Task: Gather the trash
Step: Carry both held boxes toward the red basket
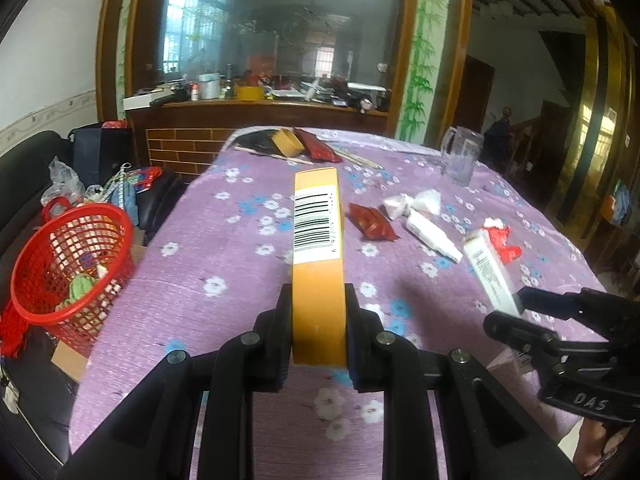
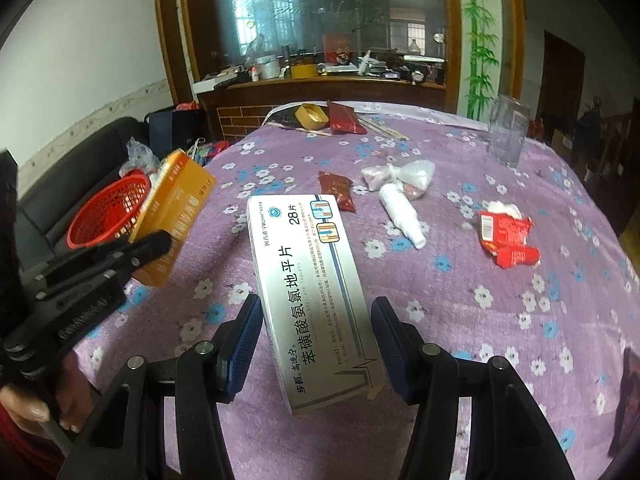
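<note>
Orange box [image 1: 318, 264] squeezed tight in the left claw [image 1: 319, 320] above the purple flowered counter [image 1: 224, 248], red basket [image 1: 72, 264] off the counter's left edge, white pill box [image 2: 312, 300] pinched across its width by the half-open right claw [image 2: 316, 344], red wrapper [image 2: 506, 230] lying to the right

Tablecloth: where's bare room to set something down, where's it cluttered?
Free: the near tablecloth in front of the right gripper, and the strip between the orange box and the red basket. Crowded: far edge, and around the white bottle and red wrappers.
</note>
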A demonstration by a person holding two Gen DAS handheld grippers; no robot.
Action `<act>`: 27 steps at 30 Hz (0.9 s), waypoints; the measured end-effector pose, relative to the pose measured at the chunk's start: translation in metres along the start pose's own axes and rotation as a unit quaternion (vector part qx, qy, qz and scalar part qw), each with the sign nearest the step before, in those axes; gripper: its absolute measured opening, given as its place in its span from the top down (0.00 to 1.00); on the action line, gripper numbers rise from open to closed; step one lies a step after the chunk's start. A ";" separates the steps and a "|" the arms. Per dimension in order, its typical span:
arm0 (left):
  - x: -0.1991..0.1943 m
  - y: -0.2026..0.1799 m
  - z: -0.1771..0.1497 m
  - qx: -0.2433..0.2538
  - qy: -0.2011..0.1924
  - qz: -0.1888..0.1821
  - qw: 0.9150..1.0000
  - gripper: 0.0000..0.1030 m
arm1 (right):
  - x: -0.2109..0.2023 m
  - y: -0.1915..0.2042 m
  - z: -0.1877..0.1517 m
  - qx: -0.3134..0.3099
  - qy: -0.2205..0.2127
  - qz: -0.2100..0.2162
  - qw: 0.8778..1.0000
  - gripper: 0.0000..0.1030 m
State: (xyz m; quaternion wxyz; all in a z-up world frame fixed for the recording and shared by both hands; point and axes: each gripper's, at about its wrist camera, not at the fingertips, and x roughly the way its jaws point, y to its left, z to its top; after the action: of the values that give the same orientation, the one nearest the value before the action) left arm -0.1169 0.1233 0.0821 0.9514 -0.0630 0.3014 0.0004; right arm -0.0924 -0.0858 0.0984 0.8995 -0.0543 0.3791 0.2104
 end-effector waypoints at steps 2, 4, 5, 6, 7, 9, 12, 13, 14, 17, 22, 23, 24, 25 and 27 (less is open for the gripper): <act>-0.005 0.010 0.003 -0.007 -0.007 0.006 1.000 0.80 | 0.005 0.008 0.005 -0.013 0.002 -0.001 1.000 0.41; -0.009 0.020 0.006 -0.014 -0.013 0.013 1.000 0.80 | 0.010 0.016 0.009 -0.026 0.002 -0.003 1.000 0.41; -0.011 0.027 0.008 -0.019 -0.016 0.018 1.000 0.80 | 0.012 0.020 0.011 -0.031 0.003 -0.001 1.000 0.41; -0.011 0.032 0.009 -0.023 -0.018 0.022 0.999 0.80 | 0.015 0.023 0.013 -0.034 0.004 0.000 0.999 0.41; -0.012 0.038 0.010 -0.028 -0.020 0.026 0.999 0.80 | 0.017 0.026 0.014 -0.038 0.005 0.001 0.999 0.41; -0.014 0.049 0.012 -0.035 -0.022 0.033 0.999 0.80 | 0.022 0.034 0.019 -0.047 0.006 0.003 0.999 0.41; -0.018 0.065 0.015 -0.044 -0.024 0.044 0.998 0.80 | 0.030 0.045 0.026 -0.058 0.009 0.008 0.998 0.41; -0.019 0.070 0.015 -0.046 -0.026 0.048 0.997 0.80 | 0.032 0.049 0.029 -0.063 0.009 0.010 0.998 0.41; -0.020 0.076 0.016 -0.049 -0.028 0.052 0.997 0.80 | 0.035 0.053 0.031 -0.067 0.010 0.012 0.998 0.41; -0.024 0.089 0.018 -0.055 -0.032 0.063 0.996 0.80 | 0.042 0.066 0.037 -0.076 0.014 0.022 0.997 0.41; -0.030 0.114 0.020 -0.066 -0.038 0.082 0.994 0.80 | 0.050 0.087 0.047 -0.093 0.014 0.035 0.995 0.41; -0.031 0.119 0.021 -0.068 -0.039 0.087 0.993 0.79 | 0.052 0.093 0.050 -0.098 0.015 0.039 0.994 0.41; -0.033 0.122 0.021 -0.069 -0.040 0.090 0.993 0.79 | 0.054 0.097 0.052 -0.100 0.016 0.044 0.994 0.41; -0.034 0.127 0.021 -0.071 -0.041 0.093 0.992 0.79 | 0.056 0.101 0.055 -0.102 0.019 0.050 0.993 0.41; -0.037 0.135 0.023 -0.074 -0.044 0.100 0.991 0.79 | 0.058 0.109 0.058 -0.106 0.020 0.057 0.993 0.41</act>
State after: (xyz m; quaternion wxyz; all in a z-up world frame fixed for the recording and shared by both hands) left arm -0.1391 0.2613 0.1053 0.9516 -0.1027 0.2634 0.1203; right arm -0.0635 0.0476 0.1052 0.8675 -0.1317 0.3749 0.2992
